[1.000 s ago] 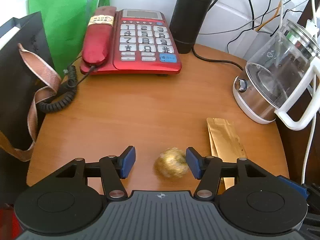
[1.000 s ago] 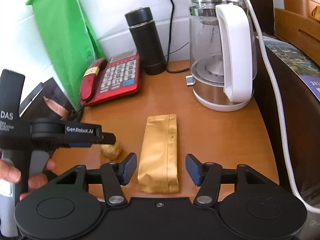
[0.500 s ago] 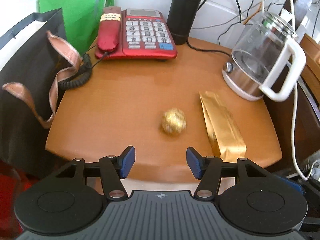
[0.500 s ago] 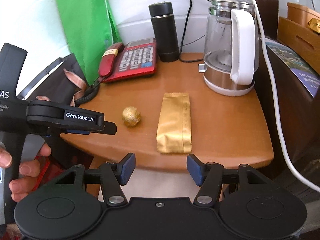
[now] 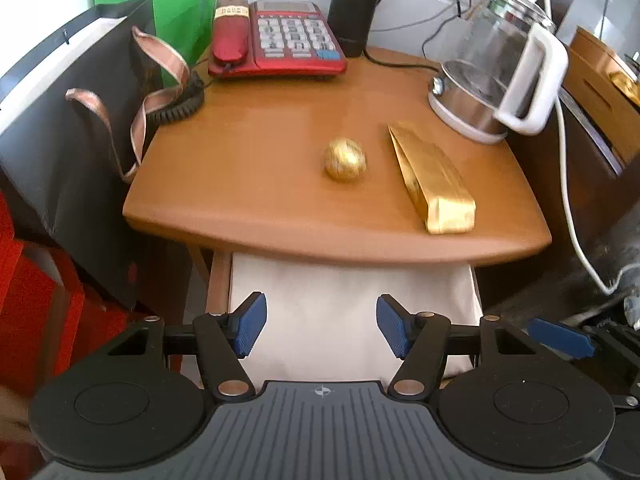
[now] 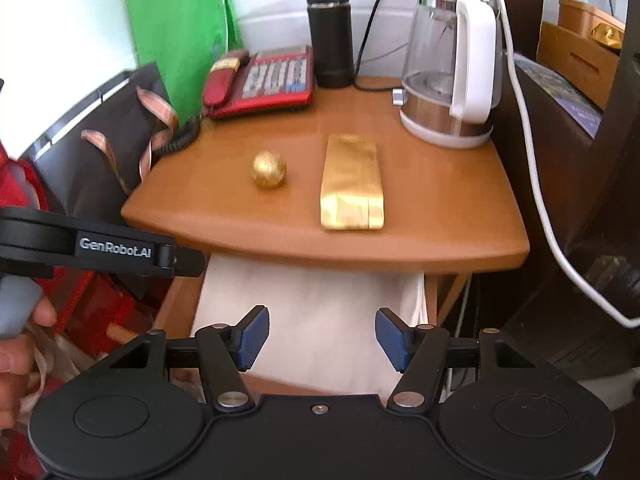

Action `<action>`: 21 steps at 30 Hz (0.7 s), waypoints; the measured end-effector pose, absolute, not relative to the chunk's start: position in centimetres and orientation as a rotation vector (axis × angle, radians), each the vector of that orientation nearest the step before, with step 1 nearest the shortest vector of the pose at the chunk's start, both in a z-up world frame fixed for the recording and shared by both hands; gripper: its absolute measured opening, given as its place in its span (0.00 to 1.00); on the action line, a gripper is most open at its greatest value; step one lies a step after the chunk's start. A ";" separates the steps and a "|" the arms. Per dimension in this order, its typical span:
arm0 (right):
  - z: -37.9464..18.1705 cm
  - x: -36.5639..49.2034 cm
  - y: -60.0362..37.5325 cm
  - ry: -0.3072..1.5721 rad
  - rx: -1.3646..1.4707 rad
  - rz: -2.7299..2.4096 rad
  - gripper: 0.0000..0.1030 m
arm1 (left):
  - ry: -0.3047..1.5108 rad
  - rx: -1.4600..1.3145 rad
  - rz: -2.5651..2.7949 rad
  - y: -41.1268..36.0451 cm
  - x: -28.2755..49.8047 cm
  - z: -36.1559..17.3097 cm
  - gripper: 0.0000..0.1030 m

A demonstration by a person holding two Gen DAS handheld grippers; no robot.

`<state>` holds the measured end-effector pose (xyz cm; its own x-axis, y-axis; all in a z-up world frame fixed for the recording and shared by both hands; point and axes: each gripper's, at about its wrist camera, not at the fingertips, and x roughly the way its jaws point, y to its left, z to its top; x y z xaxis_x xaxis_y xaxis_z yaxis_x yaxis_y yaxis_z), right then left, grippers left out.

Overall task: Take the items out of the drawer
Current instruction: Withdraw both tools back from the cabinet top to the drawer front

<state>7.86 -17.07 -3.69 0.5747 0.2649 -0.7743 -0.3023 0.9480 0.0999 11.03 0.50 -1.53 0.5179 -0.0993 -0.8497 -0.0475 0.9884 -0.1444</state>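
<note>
A gold foil ball and a gold foil packet lie on the wooden side table; both also show in the right wrist view, the ball left of the packet. My left gripper is open and empty, held back from the table's front edge over a white cloth-lined drawer. My right gripper is open and empty over the same white drawer. The left gripper's body shows at the left of the right wrist view.
A red telephone, a black flask and a glass kettle stand at the back of the table. A black gift bag and a green bag stand on the left. A dark cabinet is on the right.
Both grippers have pulled back and down from the tabletop. The gold ball, between my left fingers a second ago, now lies alone on the table. The white drawer has come into view.
</note>
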 end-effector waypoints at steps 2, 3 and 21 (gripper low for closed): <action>-4.1 7.0 -16.9 0.907 -0.048 0.334 0.56 | 1.035 -0.151 -0.032 0.4 10.1 -1.7 0.63; -4.3 6.6 -16.8 0.909 -0.051 0.334 0.56 | 1.040 -0.150 -0.033 0.4 9.6 -1.8 0.63; -5.2 1.0 -15.8 0.923 -0.075 0.332 0.56 | 1.041 -0.095 -0.023 0.6 2.7 -2.9 0.64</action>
<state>0.96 -15.78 -5.24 0.5564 0.2488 -0.7928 -0.3127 0.9467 0.0776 2.74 0.63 -2.92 0.5059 -0.0637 -0.8602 -0.0260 0.9957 -0.0891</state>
